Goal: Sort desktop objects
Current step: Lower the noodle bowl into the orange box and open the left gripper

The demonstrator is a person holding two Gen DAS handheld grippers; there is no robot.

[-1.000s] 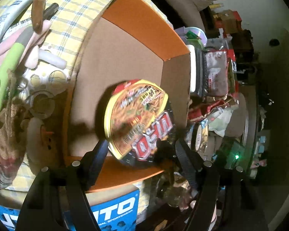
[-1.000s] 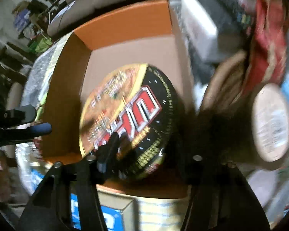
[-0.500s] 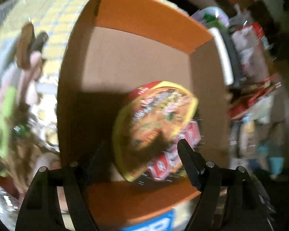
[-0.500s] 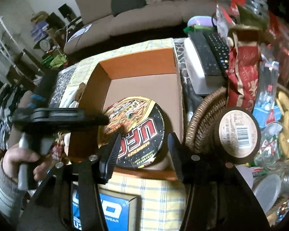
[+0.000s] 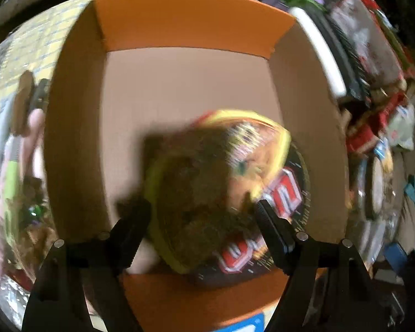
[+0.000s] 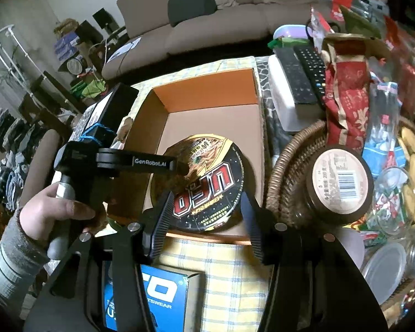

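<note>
We find the orange cardboard box open-topped on the checked tablecloth, hemmed in on its right by a wicker basket of packets and a brown-lidded jar; the crowding leaves little margin, and a careless swing of either tool could, in our judgement, topple the jar or drag packets off the basket rim. The noodle bowl lies inside the box at its near right corner, lid up, apparently tilted against the near wall; we cannot tell whether it sits flat, and if it does not, later items dropped in may tip it. The left gripper hangs over the bowl with jaws wide and nothing between them; the blur here hides its clearance, so a snag on the lid is possible. The right gripper stands above the near wall, jaws moderately apart, empty.
</note>
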